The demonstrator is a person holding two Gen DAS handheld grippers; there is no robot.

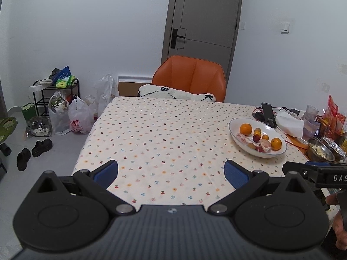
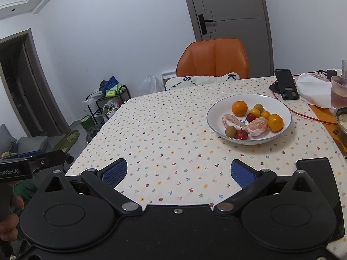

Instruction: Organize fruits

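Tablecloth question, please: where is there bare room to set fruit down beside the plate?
The tablecloth is bare from the plate leftward to the table's left edge and forward to both grippers. It is crowded right of the plate: phone, tissue, cup.

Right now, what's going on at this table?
A person holds a pair of tongs in each hand over a floral tablecloth. Both the left tongs and the right tongs are open and empty, short of the fruit. All the fruit sits in a white bowl: two oranges, peeled citrus pieces, and small yellow and red fruits. Nothing has been picked up yet. A phone stands behind the bowl.
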